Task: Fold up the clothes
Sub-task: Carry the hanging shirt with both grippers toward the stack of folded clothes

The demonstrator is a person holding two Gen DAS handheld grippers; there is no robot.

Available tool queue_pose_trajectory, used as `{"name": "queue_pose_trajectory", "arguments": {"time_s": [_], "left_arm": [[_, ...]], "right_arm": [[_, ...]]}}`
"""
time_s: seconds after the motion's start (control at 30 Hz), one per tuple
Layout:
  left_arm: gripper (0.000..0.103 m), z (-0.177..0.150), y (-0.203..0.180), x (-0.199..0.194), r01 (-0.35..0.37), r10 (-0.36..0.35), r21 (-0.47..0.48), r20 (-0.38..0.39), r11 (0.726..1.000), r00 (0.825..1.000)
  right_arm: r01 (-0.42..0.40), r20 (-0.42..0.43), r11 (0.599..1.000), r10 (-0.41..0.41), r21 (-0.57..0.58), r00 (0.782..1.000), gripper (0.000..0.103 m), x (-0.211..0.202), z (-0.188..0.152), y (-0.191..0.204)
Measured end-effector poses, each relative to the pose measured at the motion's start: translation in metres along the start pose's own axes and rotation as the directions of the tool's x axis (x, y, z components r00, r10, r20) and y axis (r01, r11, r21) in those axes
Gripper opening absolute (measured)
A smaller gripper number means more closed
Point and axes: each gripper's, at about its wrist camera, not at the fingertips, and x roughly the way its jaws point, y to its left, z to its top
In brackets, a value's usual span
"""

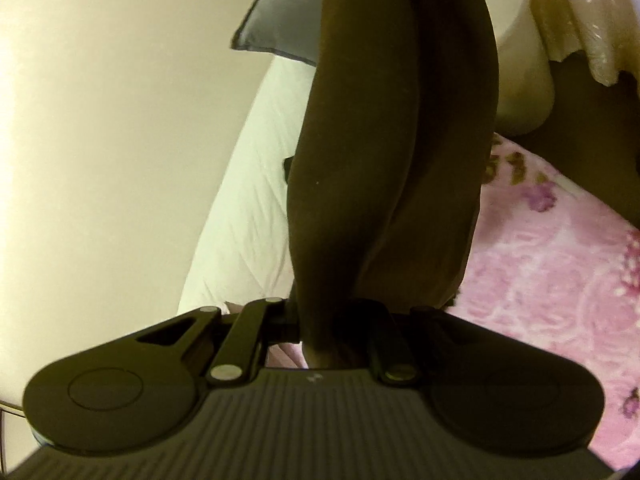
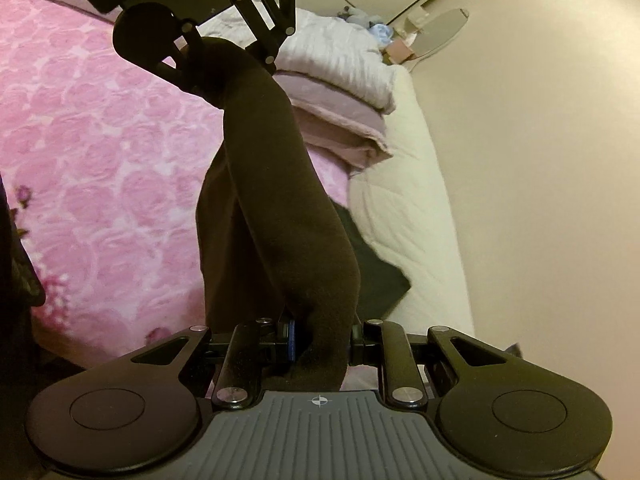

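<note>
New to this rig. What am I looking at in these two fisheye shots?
No robot arm here: a person carries a handheld pair of tongs in each hand, each with a camera looking forward along its fingers. One picture comes from the left tongs, the other from the right tongs. Both are clamped on one dark garment, stretched between them above a bed. The right view also shows the left tongs at the cloth's far end. Below lie a pink floral blanket, a white quilt and folded bedding.
</note>
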Motion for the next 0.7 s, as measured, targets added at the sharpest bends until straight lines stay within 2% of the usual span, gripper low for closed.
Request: {"name": "queue_pose_trajectory", "arguments": {"time_s": [0.2, 0.3, 0.4, 0.53, 0.67, 0.7], "left_arm": [[0.009, 0.001, 0.040, 0.044, -0.020, 0.019, -0.028, -0.027, 0.999, 0.999], [0.009, 0.001, 0.064, 0.076, -0.029, 0.026, -0.048, -0.061, 0.998, 0.998], [0.009, 0.002, 0.068, 0.121, -0.040, 0.031, -0.085, -0.107, 0.996, 0.994], [0.009, 0.003, 0.070, 0.182, -0.056, 0.033, -0.134, -0.170, 0.989, 0.985], [0.009, 0.004, 0.072, 0.244, -0.075, 0.031, -0.182, -0.232, 0.980, 0.972], [0.009, 0.005, 0.073, 0.260, -0.080, 0.030, -0.194, -0.248, 0.978, 0.968]], "right_arm": [[0.003, 0.025, 0.999, -0.002, -0.046, 1.000, 0.020, 0.040, 0.010, -0.051], [-0.004, 0.051, 0.997, 0.008, -0.082, 0.999, 0.020, 0.072, 0.012, -0.086], [0.008, 0.089, 0.990, 0.005, -0.140, 0.996, 0.020, 0.109, 0.014, -0.128], [0.076, 0.165, 0.978, -0.044, -0.196, 0.985, 0.020, 0.162, 0.016, -0.189], [0.189, 0.258, 0.959, -0.132, -0.213, 0.957, 0.020, 0.214, 0.000, -0.216], [0.181, 0.258, 0.961, -0.124, -0.211, 0.958, 0.020, 0.233, -0.010, -0.210]]}}
